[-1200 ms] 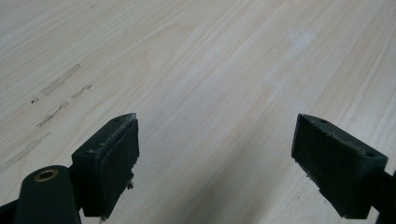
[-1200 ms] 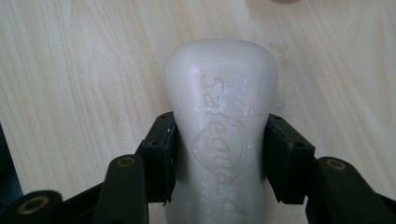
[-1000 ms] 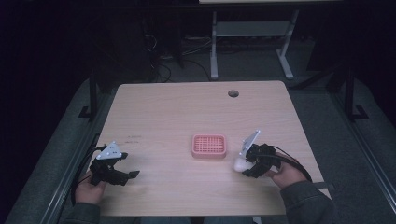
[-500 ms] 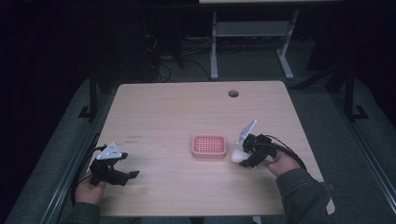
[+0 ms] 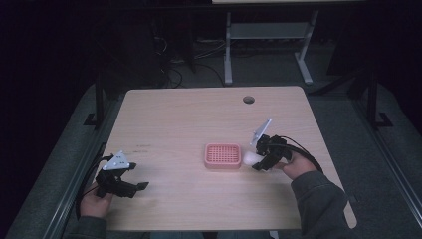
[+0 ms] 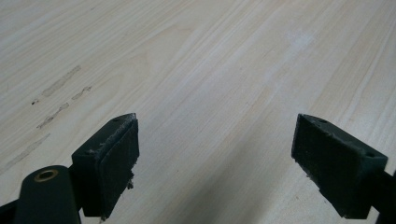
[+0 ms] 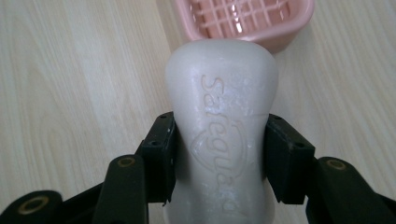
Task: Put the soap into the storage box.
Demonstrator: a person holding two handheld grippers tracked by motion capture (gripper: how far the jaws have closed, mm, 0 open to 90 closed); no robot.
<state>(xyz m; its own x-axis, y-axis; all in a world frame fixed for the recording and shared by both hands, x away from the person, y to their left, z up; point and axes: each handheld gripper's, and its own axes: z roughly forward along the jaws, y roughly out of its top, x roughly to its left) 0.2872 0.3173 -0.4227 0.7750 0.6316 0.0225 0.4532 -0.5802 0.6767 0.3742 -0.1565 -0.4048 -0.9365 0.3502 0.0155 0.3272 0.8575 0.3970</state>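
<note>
Your right gripper (image 7: 219, 154) has the soap bar (image 7: 223, 135) clamped beside the pink dish (image 5: 223, 156), so next lift it over the rim and let go, while your left gripper (image 6: 215, 163) waits wide open and empty.

Light wood-grain tabletop (image 5: 174, 119) with a round cable hole (image 5: 248, 99) near its far edge. A pink slatted soap dish (image 5: 223, 155) lies directly on it, near the centre.

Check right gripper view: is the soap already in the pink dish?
No, the soap bar is clamped in the right tongs, short of the pink dish.
</note>
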